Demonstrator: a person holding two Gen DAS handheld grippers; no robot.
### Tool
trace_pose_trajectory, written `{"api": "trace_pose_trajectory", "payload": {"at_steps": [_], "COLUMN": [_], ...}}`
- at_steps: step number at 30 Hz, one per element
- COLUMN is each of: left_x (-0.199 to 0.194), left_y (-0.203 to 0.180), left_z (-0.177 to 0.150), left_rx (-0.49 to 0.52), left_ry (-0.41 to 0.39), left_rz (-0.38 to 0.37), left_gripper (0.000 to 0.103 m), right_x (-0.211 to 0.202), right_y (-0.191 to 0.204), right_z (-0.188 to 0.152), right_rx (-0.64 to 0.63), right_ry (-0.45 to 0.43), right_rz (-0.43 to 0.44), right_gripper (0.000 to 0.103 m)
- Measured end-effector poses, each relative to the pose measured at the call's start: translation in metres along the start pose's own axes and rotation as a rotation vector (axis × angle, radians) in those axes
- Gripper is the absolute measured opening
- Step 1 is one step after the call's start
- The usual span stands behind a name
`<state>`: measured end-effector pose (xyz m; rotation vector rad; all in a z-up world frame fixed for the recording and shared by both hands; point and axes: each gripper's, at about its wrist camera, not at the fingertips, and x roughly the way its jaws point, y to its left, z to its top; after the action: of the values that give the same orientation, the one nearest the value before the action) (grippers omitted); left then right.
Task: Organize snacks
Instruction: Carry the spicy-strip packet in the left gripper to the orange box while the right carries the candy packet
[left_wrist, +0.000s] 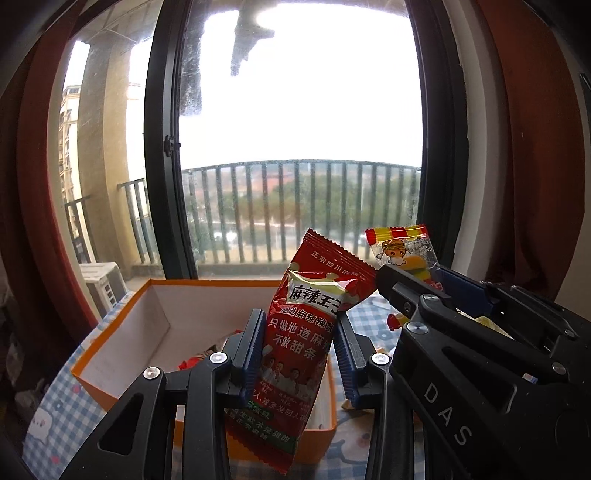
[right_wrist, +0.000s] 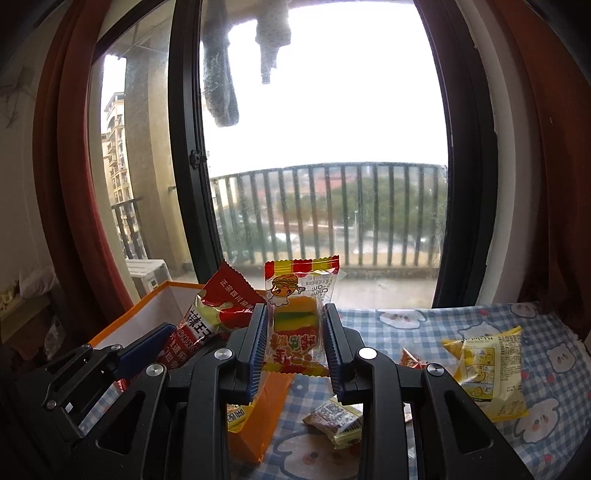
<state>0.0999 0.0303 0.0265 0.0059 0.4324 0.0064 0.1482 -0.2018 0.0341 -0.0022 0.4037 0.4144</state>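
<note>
Red foil fills the middle of the left wrist view: the left claw (left_wrist: 297, 354) is clamped on a red spicy-strip packet (left_wrist: 303, 343), its blue ribbed pads pressing both long edges. The packet stands nearly upright, its top tilted a little to the right, and hangs above the orange-rimmed box (left_wrist: 122, 325). That box sits open on the blue checked tablecloth (left_wrist: 55, 406), with a few wrappers visible low inside it.

Just to the right, the right claw (right_wrist: 295, 339) is clamped on a clear burger-gummy packet (right_wrist: 299, 314) with a red-and-yellow striped top edge and a cartoon figure printed on it. This packet is also upright, held off the surface, close beside the red one, near the box's right-hand corner.

On the cloth-covered surface to the right lie more snacks: a yellow snack bag (right_wrist: 487, 373), a small red wrapper (right_wrist: 413, 360) and a pale sachet (right_wrist: 334, 422) below the right claw. Another yellow packet (right_wrist: 236, 417) peeks out beside the box wall.

Behind everything a dark-framed window (right_wrist: 188, 155) looks onto a balcony railing (right_wrist: 332, 214), with dark red curtains (right_wrist: 70, 147) at both sides.
</note>
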Motion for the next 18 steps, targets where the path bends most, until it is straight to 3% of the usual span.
{"api": "trace_pose_trajectory", "payload": {"at_steps": [5,18], "left_x": [0.019,0.066], "left_y": [0.025,0.073], "left_z": [0.0,-0.014], "left_rx": [-0.047,-0.128], "left_ry": [-0.015,0.08], "left_rz": [0.085,0.201], "left_gripper": [0.037,0.041], "right_x": [0.034,0.113], "right_y": [0.02,0.065], "right_z": [0.006,-0.001], "right_rx": [0.003,-0.006], "right_ry": [0.014,0.129], "right_rz": [0.055,0.1], "right_gripper": [0.033,0.033]}}
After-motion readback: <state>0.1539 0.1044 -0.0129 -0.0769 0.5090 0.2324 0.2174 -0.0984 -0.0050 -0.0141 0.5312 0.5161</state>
